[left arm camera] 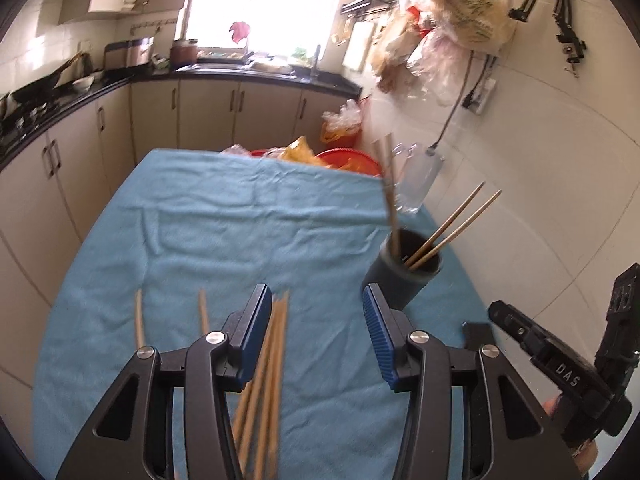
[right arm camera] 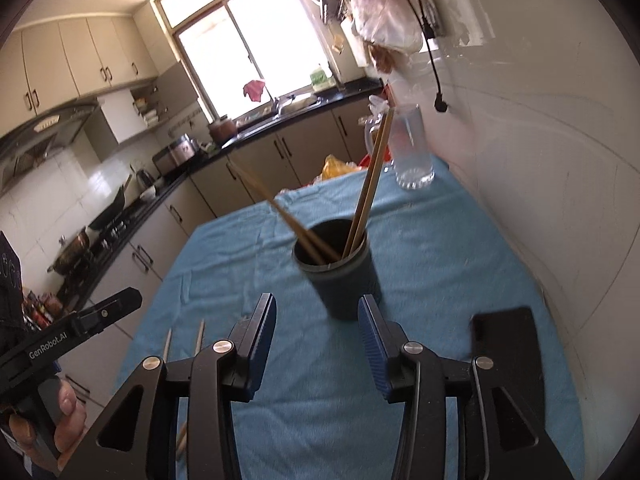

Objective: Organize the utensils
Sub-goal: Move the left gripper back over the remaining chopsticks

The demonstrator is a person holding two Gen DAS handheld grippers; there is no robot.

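Hovering above the blue cloth [left arm camera: 224, 232], the left gripper [left arm camera: 316, 312] has its blue-padded fingers [left arm camera: 256, 320] released, jaws apart, nothing pressed between them. A loose bundle of wooden chopsticks [left arm camera: 272, 360] lies on the cloth under the gap, close to the left pad, blurred toward the bottom of the frame. Two more single chopsticks [left arm camera: 139, 320] lie apart at lower left.

- Right of the gripper, mid-right of the left wrist frame: dark cylindrical holder [left arm camera: 404, 276], upright on the cloth. Four chopsticks in it [left arm camera: 452, 228], two leaning right, two leaning up-left.
- Behind the holder, by the white tiled wall: clear glass mug [left arm camera: 420, 180].
- Lower right of that frame: the other gripper's black body, fingertips partly visible.

Right gripper [right arm camera: 316, 320]: fingers [right arm camera: 262, 328] also released, jaws apart, empty. The holder [right arm camera: 340, 280] stands just beyond the fingertips, centre frame, not touched. Chopsticks in it [right arm camera: 370, 184] fan left and upward.

- Lower right of the right wrist frame: flat black object [right arm camera: 508, 344] on the cloth, kind unclear.
- Lower left: two chopstick tips [right arm camera: 200, 336] on the cloth; a person's hand [right arm camera: 60, 424] gripping the left tool's handle at the corner.
- Glass mug [right arm camera: 412, 148] at the cloth's far end, upper right of centre.
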